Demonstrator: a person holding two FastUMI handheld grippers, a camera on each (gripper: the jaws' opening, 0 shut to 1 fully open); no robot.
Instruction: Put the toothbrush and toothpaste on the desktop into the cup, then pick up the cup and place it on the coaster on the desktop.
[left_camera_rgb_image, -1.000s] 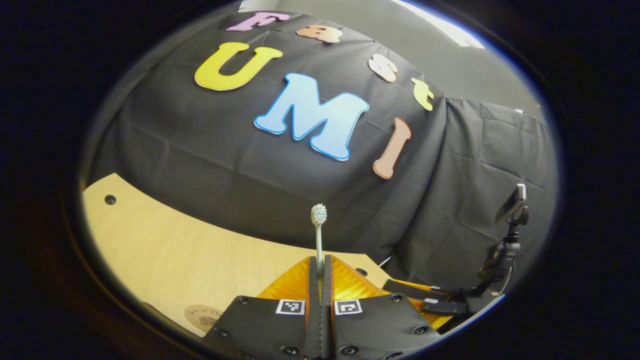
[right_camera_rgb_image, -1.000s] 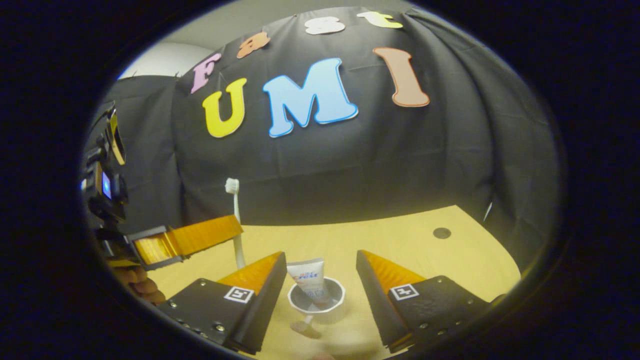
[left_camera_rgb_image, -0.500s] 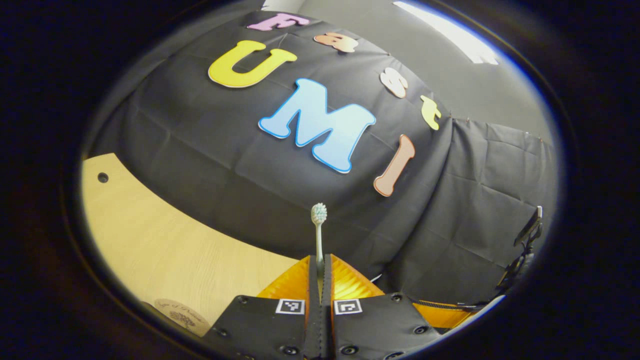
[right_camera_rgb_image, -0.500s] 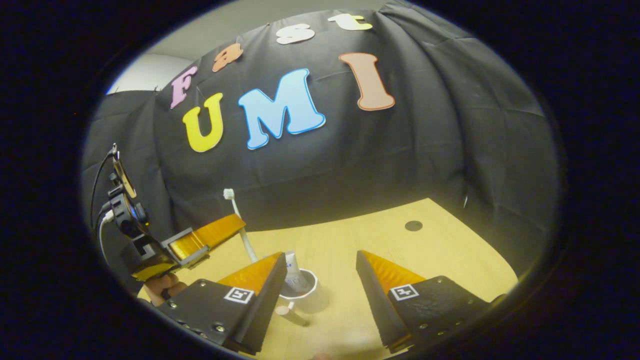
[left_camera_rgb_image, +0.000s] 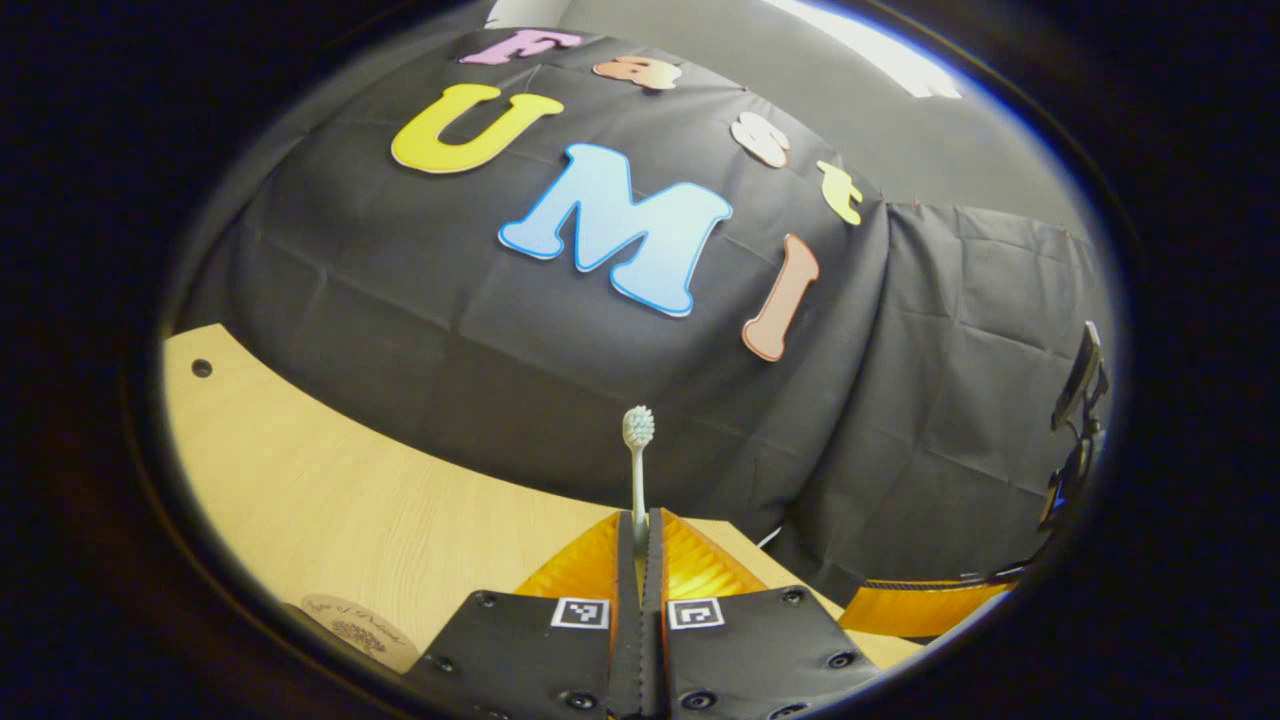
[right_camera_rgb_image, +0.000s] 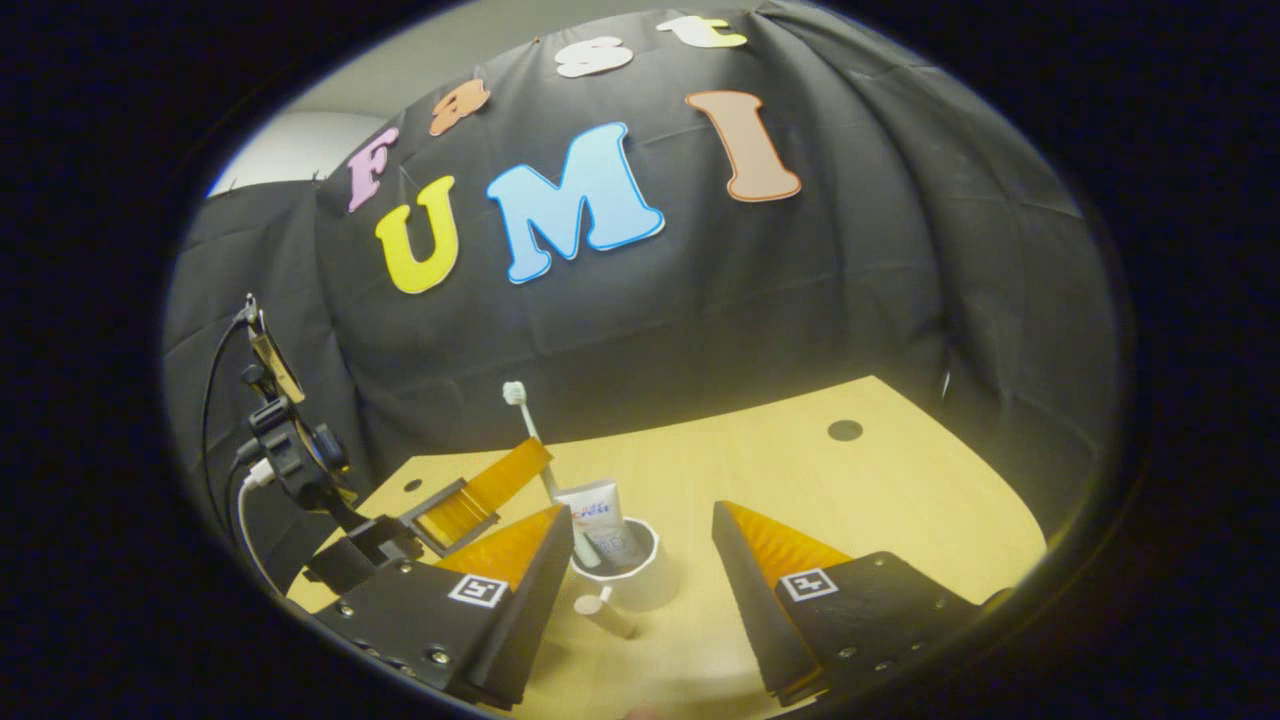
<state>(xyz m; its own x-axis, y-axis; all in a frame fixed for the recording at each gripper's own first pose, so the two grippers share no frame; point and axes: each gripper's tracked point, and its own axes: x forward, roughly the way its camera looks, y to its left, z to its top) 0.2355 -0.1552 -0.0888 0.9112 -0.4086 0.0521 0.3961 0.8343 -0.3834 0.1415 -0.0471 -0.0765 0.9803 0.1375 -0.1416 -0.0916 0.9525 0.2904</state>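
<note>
In the left gripper view, the toothbrush (left_camera_rgb_image: 637, 470) is gripped between the closed jaws of the left gripper (left_camera_rgb_image: 640, 560), with the bristle head standing upright above the fingertips. A square coded marker is carried on each finger base. At the lower left of that view, the round coaster (left_camera_rgb_image: 355, 630) is seen lying on the worktop (left_camera_rgb_image: 330, 500); a printed motif and some script are borne on it, too small to be read. Part of the right gripper (left_camera_rgb_image: 920, 605) is seen at the lower right.

In the right gripper view, the jaws of the right gripper (right_camera_rgb_image: 640, 560) are held wide open, nothing being gripped. Between them, farther off, the white cup (right_camera_rgb_image: 622, 570) stands on the worktop (right_camera_rgb_image: 800, 490), with the toothpaste (right_camera_rgb_image: 597, 515) upright inside it; blue and red print is shown on the tube, but it cannot be read. The cup's handle points toward the camera. The toothbrush (right_camera_rgb_image: 528, 425) is seen slanted, its lower end at the cup's left rim, held by the left gripper (right_camera_rgb_image: 500, 485) just left of the cup. Whether the handle tip is already inside the cup cannot be told.
</note>
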